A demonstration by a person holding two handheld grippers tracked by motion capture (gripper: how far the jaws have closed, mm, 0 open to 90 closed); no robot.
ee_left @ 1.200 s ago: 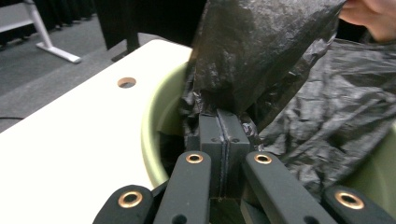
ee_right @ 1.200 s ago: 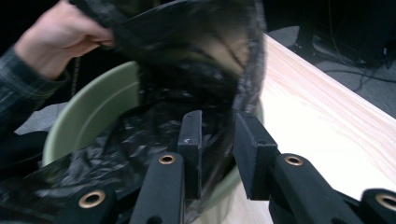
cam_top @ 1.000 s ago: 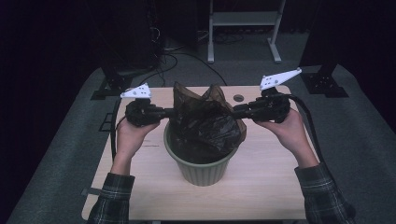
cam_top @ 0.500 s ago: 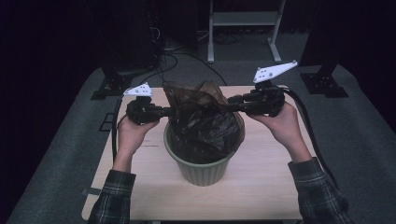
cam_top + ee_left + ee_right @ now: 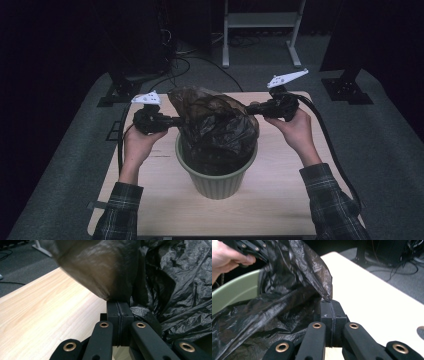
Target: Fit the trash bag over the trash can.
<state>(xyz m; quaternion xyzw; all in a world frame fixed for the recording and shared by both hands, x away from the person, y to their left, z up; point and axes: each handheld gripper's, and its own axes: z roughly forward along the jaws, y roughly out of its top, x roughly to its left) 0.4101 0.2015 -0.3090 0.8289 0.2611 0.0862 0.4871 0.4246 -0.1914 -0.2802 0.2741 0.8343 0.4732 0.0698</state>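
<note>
Bin bag [image 5: 217, 125] is seen stretched between two hand-held grippers above a green bin [image 5: 216, 172], which stands on a pale wooden table [image 5: 280, 200]. From the high view, the left gripper [image 5: 176, 120] is held at the bag's left edge and the right gripper [image 5: 250, 108] at its right edge, each gripped by a bare hand emerging from a plaid sleeve [image 5: 330, 200]. The bag's lower part is tucked inside the bin, while its crumpled upper part is raised above the rim. In the left gripper view, the jaws are pressed together with a fold of the black film [image 5: 120, 285] pinched at their tip, the table [image 5: 50, 315] lying to one side. In the right gripper view, the jaws are likewise closed on a corner of the bag [image 5: 322, 287], having just been closing on it; the bin's green wall [image 5: 234, 295] and the other hand [image 5: 227, 257] with its gripper are seen beyond. A grey three-cornered plate is carried on top of each gripper, and a black cable [image 5: 325, 145] is trailed from the right one across the table. Dark stands and cables are seen on the grey floor [image 5: 390, 150] behind the table
</note>
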